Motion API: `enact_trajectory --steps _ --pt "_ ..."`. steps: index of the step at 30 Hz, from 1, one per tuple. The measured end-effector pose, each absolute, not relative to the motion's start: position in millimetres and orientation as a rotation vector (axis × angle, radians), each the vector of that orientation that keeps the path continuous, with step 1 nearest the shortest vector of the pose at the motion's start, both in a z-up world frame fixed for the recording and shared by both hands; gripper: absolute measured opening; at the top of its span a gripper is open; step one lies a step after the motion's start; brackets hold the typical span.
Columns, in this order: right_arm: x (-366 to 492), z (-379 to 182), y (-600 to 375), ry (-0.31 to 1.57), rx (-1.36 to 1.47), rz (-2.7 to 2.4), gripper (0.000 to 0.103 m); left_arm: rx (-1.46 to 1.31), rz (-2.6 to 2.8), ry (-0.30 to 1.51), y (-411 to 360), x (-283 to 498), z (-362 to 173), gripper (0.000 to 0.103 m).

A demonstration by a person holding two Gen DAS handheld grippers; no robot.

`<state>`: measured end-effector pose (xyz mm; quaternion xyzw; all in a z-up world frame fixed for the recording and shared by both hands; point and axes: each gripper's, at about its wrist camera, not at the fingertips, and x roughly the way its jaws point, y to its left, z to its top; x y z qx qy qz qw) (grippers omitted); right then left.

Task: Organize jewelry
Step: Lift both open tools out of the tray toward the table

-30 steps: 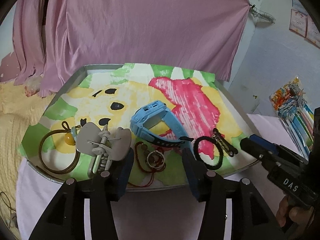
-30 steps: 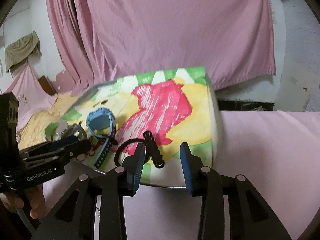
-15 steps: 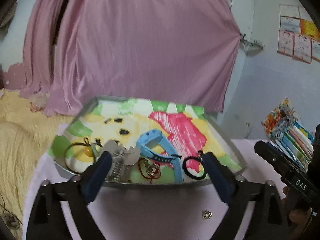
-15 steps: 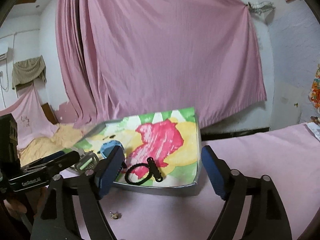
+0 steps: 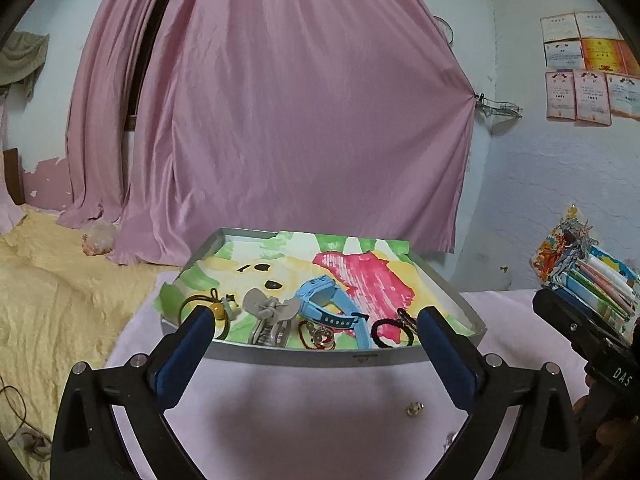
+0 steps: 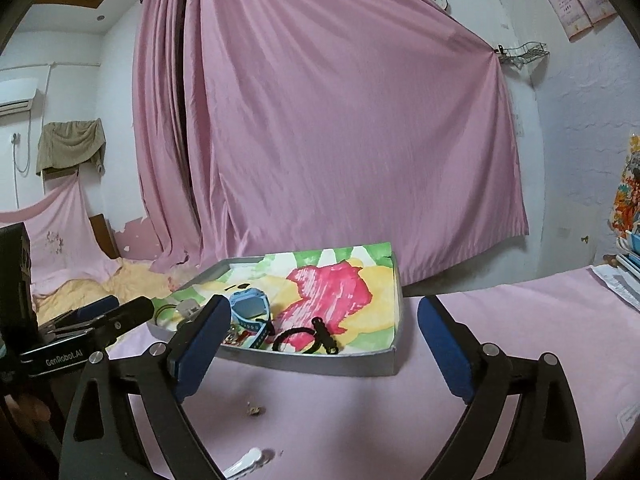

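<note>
Both tongs have pulled back from the tray (image 5: 362, 358) and spread wide; neither holds anything. What is left outside it is a small metal trinket (image 5: 414, 408) on the pink bench (image 5: 304, 412), lying just ahead of the left tongs (image 5: 316, 340) toward their right finger, and ahead-left of the right tongs (image 6: 320, 344); seemingly the left is nearer. It is too small to show a long axis. Inside the tray lie a blue watch (image 5: 326, 306), a black hair tie (image 5: 386, 332), a grey clip (image 5: 270, 314), a red cord with rings (image 5: 316, 336) and a brown loop (image 5: 200, 306).
</note>
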<state>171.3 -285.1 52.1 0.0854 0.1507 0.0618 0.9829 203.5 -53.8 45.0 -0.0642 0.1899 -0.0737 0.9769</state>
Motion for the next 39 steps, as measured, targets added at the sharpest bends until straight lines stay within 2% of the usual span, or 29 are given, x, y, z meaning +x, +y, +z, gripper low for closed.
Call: enact_trajectory --steps 13,39 --pt "141 51 -278 0.319 0.12 0.13 0.092 -0.118 -0.136 0.378 -42 172 42 0.102" --pt "148 8 -247 0.675 -0.035 0.248 0.092 -0.073 -0.146 0.626 -38 184 10 0.102"
